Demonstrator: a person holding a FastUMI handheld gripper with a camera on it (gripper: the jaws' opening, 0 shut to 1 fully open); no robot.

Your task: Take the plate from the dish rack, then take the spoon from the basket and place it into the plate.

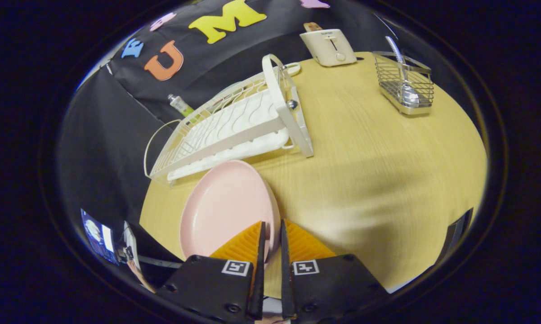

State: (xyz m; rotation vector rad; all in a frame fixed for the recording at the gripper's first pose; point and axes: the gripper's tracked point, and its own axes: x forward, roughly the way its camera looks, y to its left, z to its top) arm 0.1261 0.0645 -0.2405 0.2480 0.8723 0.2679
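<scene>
A pink plate (pixel 225 207) hangs tilted over the wooden table (pixel 369 180), its rim pinched between my two fingers. My gripper (pixel 272 234) is shut on that rim. Just beyond the plate stands the white wire dish rack (pixel 234 126), with no dishes in it. Far ahead and to the right, a metal wire basket (pixel 405 85) holds a silver spoon (pixel 403 74) standing upright, handle up, bowl down inside the basket.
A cream toaster (pixel 328 47) stands at the back of the table, between rack and basket. A small tube (pixel 180 105) lies behind the rack. A screen (pixel 97 234) sits off the table's near left edge.
</scene>
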